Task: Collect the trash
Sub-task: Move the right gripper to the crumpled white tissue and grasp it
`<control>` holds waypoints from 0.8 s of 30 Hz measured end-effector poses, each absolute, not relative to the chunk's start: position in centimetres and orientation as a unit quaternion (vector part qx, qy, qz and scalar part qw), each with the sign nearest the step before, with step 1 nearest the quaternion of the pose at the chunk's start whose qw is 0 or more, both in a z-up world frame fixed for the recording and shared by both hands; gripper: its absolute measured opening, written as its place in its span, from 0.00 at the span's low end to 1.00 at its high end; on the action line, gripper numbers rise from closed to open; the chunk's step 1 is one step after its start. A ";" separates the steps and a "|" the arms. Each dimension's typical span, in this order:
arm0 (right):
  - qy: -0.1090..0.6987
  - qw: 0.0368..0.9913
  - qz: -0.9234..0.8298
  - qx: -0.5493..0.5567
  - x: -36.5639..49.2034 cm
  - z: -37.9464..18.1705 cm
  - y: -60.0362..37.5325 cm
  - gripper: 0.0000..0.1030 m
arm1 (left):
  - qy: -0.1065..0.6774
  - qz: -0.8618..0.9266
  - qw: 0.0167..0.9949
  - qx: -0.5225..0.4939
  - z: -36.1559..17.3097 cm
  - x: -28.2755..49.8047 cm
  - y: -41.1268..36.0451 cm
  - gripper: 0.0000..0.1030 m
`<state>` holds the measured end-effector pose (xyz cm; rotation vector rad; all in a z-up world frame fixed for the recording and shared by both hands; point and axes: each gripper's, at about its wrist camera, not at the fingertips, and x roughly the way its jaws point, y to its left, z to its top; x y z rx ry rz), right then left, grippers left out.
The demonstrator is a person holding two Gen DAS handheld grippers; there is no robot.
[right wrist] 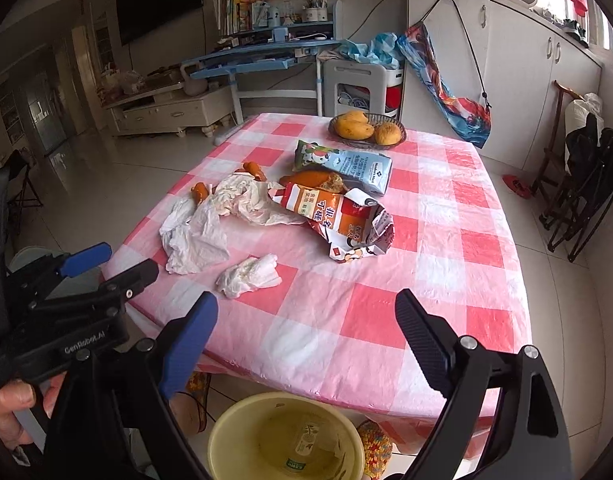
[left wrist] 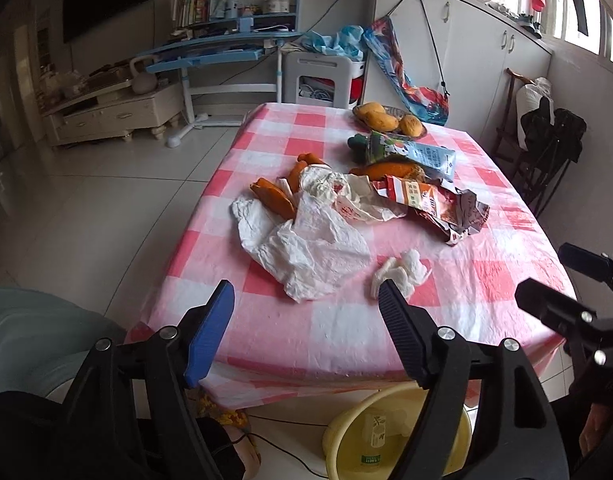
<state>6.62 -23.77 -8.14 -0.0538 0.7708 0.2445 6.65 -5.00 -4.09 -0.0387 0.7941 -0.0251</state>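
1. Nearest of all, below the table's front edge, a yellow bin (right wrist: pixel 286 436) stands on the floor with a plastic bottle (right wrist: pixel 302 446) lying in its bottom. Both tools hang just above it.
2. The left gripper (left wrist: pixel 306 292) has its jaws spread wide with nothing between them. In its own view the right-hand fingertip overlaps the tissue's near edge, but whether it touches I cannot tell.
3. The right gripper (right wrist: pixel 306 312) is likewise wide open and empty, held over the near part of the checked tablecloth (right wrist: pixel 386 280).
4. Closest of the trash is a crumpled white tissue (right wrist: pixel 250 274), near the front-left part of the table. It lies ahead of and slightly left of the right gripper, almost straight ahead of the left one, with its long axis running roughly across the table. I judge the left hand the nearer, so it suits a short forward reach.
5. Just behind it sits a crumpled white plastic bag (left wrist: pixel 306 248).
6. Further back lies a torn orange snack packet (right wrist: pixel 342 216), then a blue-and-green pouch (right wrist: pixel 346 166), among several orange sausage-like pieces (left wrist: pixel 272 196).
7. Farthest, a basket of mangoes (right wrist: pixel 366 130) sits near the far edge, and I would not count it as trash.
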 end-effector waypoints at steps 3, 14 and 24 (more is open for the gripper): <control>0.375 0.918 0.126 -0.027 6.8 -8.2 -23.3 0.84 | 0.381 -0.009 0.924 -0.019 -3.4 7.6 -5.0 0.70; 0.384 0.913 0.142 -0.008 7.9 -9.3 -23.1 0.84 | 0.389 0.040 0.919 -0.053 -5.0 9.8 -2.5 0.73; 0.402 0.902 0.158 0.004 8.6 -10.7 -22.3 0.84 | 0.409 0.051 0.908 -0.079 -6.4 10.3 -1.4 0.73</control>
